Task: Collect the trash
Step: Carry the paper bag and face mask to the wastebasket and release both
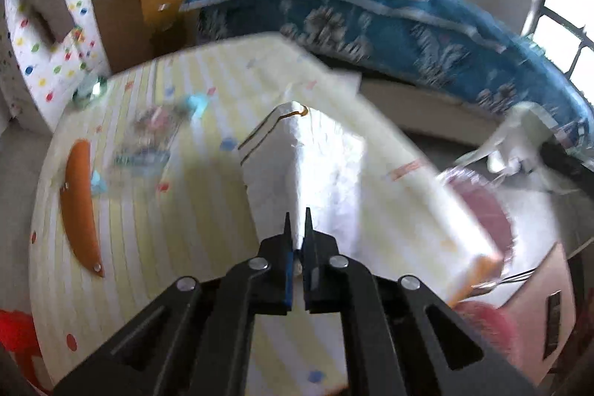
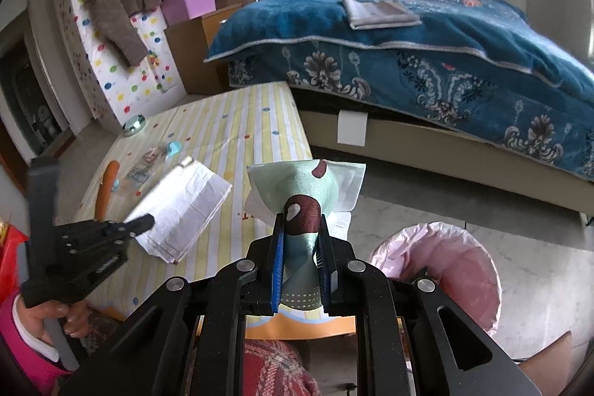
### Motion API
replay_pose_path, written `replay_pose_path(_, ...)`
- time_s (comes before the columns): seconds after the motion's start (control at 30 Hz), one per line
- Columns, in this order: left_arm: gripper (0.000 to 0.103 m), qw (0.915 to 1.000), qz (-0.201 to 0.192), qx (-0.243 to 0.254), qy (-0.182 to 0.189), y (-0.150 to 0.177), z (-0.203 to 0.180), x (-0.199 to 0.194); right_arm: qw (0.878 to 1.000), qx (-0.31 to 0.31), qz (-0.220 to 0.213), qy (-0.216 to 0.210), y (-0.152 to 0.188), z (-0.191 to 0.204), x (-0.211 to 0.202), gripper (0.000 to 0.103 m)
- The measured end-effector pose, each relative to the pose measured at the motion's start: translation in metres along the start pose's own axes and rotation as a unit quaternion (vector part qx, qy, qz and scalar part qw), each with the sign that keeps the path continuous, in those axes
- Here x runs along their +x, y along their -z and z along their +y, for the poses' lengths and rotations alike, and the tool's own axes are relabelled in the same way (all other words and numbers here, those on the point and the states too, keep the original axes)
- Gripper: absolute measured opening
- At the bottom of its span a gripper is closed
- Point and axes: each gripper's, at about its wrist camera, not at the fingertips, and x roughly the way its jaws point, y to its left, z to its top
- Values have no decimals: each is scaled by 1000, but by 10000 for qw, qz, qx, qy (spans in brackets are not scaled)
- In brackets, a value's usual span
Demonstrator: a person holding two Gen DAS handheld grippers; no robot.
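At the bottom centre of the right wrist view, our right hand-held gripper is clamped on a pale green packet with brown spots, pinched at its near end so it stands out over the tabletop edge. It looks light, thin and crinkly, so a firm pinch near one end should do, though we judge it could slip. Lower right, just beside, a bin lined with a pink bag stands open on the floor. Lower left of that view, our left hand-held gripper is closed on a folded white paper, gripped at its edge; it appears soft and floppy and sags from the jaws. Farther up the striped tabletop lie an orange carrot-like piece and clear wrappers, still uncollected.
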Motion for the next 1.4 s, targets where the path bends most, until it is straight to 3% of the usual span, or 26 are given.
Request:
replay_pose_path(0.17, 1, 9975, -592, 228, 301, -16, -33, -45, 9995, 83, -192, 228, 5, -13, -26, 16)
replay_pose_path(0.37, 1, 9917, -903, 592, 704, -25, -84, -67, 9973, 331, -258, 611, 18, -42, -53, 16)
replay_pose_path(0.8, 1, 9790, -532, 1445, 1339, -20, -199, -22, 9888, 1050, -126, 1056, 49, -126, -70, 17)
replay_pose_path(1.07, 2, 9755, -231, 1533, 1562, -27, -232, 18, 9863, 1270, 94, 1050, 56, -166, -46, 18)
replay_pose_path(1.2, 3, 9756, -119, 1514, 1583, -33, -236, 34, 9840, 1404, 282, 1060, 59, -177, -28, 24)
replay_pose_path(1.23, 5, 9753, -55, 1516, 1603, -33, -237, 39, 9826, 1471, 353, 1078, 61, -183, -21, 32)
replay_pose_path(1.27, 16, 9750, 11, 1519, 1620, -34, -237, 44, 9817, 1499, 392, 1105, 60, -183, -19, 38)
replay_pose_path(1.3, 36, 9752, 36, 1512, 1613, -34, -237, 47, 9812, 1520, 413, 1111, 60, -182, -17, 47)
replay_pose_path(1.37, 59, 9764, 37, 1490, 1563, -34, -235, 50, 9810, 1529, 423, 1116, 59, -180, -16, 49)
replay_pose_path(1.4, 59, 9770, 14, 1495, 1522, -34, -231, 50, 9802, 1581, 431, 1113, 60, -181, -16, 49)
